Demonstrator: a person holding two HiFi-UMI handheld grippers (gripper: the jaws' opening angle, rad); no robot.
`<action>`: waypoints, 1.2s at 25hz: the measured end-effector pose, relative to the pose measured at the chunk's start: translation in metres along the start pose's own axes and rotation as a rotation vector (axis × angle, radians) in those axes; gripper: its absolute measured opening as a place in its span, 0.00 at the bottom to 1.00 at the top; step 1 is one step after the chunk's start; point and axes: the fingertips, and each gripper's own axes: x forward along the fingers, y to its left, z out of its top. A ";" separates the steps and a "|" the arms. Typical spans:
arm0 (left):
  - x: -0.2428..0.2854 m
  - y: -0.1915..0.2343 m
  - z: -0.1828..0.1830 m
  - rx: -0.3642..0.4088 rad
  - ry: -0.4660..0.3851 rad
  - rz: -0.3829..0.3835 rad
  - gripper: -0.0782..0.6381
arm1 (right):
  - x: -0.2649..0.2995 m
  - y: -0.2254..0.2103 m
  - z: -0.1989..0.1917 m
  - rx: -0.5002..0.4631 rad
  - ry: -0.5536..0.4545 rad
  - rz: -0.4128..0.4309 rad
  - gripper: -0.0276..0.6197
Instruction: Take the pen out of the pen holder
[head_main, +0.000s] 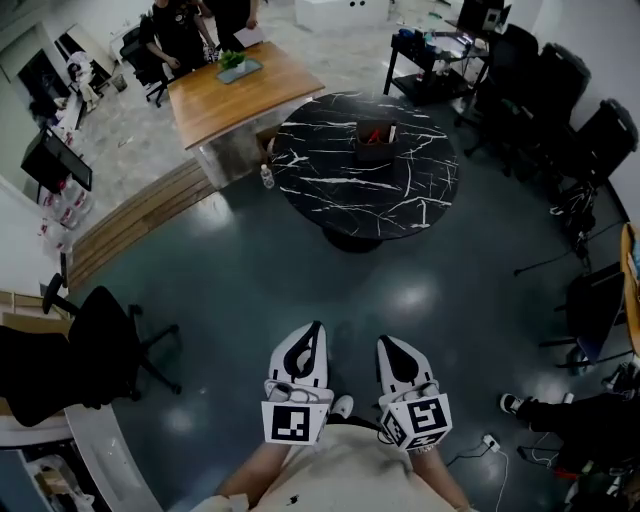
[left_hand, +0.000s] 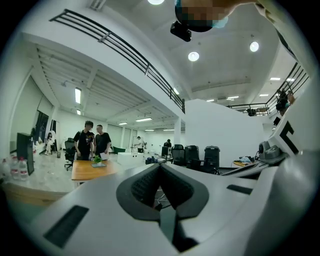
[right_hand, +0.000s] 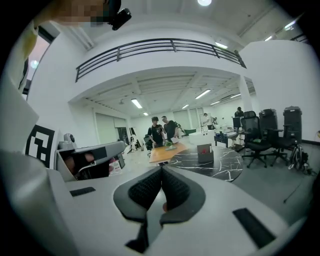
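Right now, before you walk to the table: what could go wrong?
1. The pen holder sits far off on the black table. A cable lies on the floor to your right and might snag a foot.
2. The left tool and right tool are both shut and empty; arriving like that could knock the holder over.

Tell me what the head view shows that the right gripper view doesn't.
Only the head view: the left gripper and right gripper from above, side by side, and a black office chair at the left. Only the right gripper view: that gripper's tongs shut with nothing between them, and a balcony railing overhead. Both: the pen holder standing on the black marble table, and the wooden table behind it.
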 end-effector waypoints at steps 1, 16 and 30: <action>0.021 0.003 0.000 -0.008 -0.005 -0.022 0.12 | 0.012 -0.012 0.006 0.006 0.004 -0.026 0.07; 0.247 0.080 0.043 -0.062 -0.049 -0.235 0.12 | 0.181 -0.104 0.113 0.071 -0.048 -0.249 0.07; 0.352 0.128 0.016 -0.042 0.036 -0.077 0.12 | 0.322 -0.187 0.147 0.075 -0.017 -0.098 0.07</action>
